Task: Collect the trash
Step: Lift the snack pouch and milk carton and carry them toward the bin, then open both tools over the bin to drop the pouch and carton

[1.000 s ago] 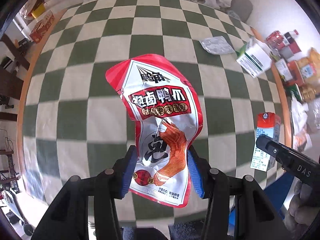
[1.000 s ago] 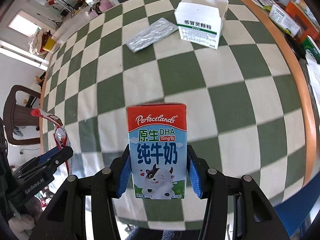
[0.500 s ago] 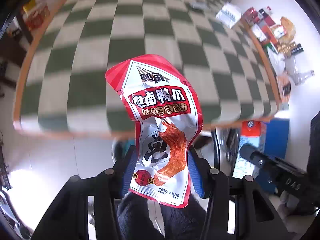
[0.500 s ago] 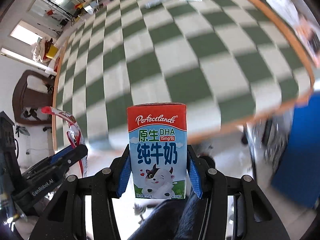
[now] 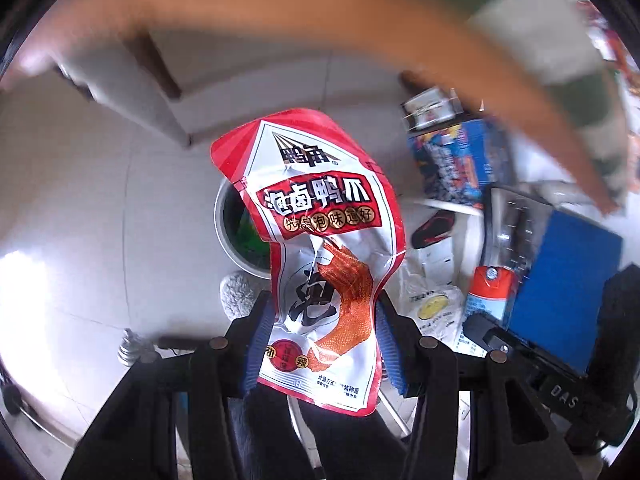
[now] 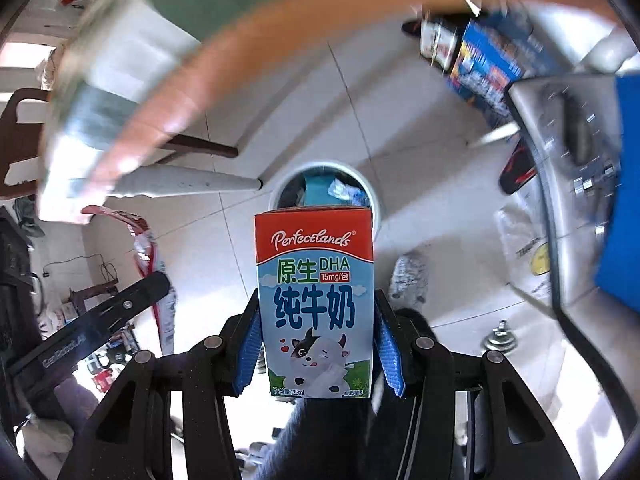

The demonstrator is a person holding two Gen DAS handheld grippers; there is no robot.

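My left gripper [image 5: 320, 344] is shut on a red and white snack wrapper [image 5: 316, 240], held up over the floor. Behind the wrapper a white round trash bin [image 5: 224, 232] stands on the floor, mostly hidden. My right gripper [image 6: 316, 344] is shut on a small milk carton [image 6: 316, 300] with a red top and a cartoon cow. The trash bin [image 6: 368, 192] shows just beyond the carton's top, with rubbish inside. The left gripper and wrapper also show at the left of the right wrist view [image 6: 148, 256]. The milk carton shows at the right of the left wrist view [image 5: 486, 300].
The table's orange edge [image 5: 500, 64] arcs blurred across the top. Table legs [image 6: 200, 180] stand left of the bin. A blue box [image 5: 460, 160], a blue seat [image 5: 568, 280], a plastic bag [image 5: 432, 308] and a black shoe [image 5: 434, 228] lie to the right.
Both grippers have swung down off the checkered table toward the floor, still holding the wrapper and the carton. The trash bin has come into view below them.
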